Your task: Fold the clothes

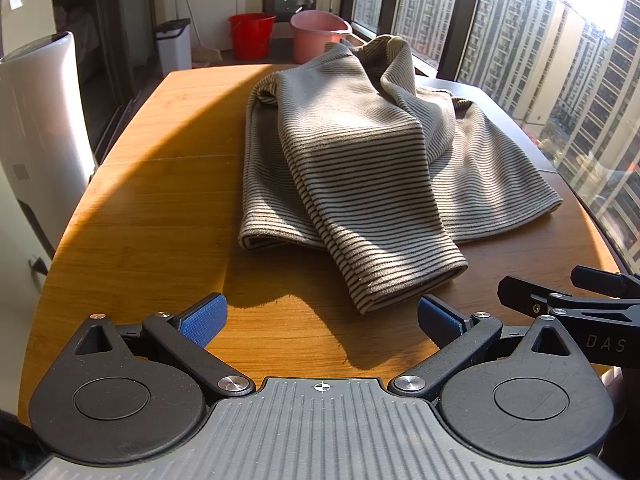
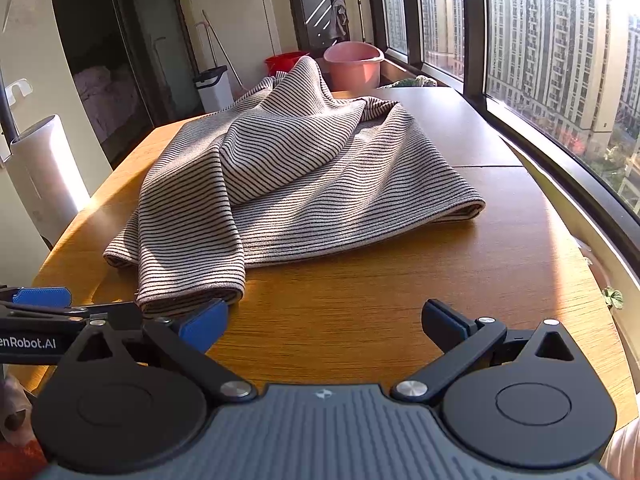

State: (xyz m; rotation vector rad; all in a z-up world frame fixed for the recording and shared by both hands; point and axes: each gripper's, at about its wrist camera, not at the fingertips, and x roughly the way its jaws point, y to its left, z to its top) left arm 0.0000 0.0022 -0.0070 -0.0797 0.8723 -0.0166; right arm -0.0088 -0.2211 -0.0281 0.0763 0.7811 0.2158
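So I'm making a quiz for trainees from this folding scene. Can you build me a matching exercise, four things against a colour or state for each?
Things:
1. striped garment
2. bucket left of the basin
3. basin
4. left claw

Colour or state:
A. pink
B. open, holding nothing
C. red
D. crumpled on the wooden table

Pairs: 1-D, 2-C, 3-A, 4-B

The right claw is open too, so it was left out of the list.
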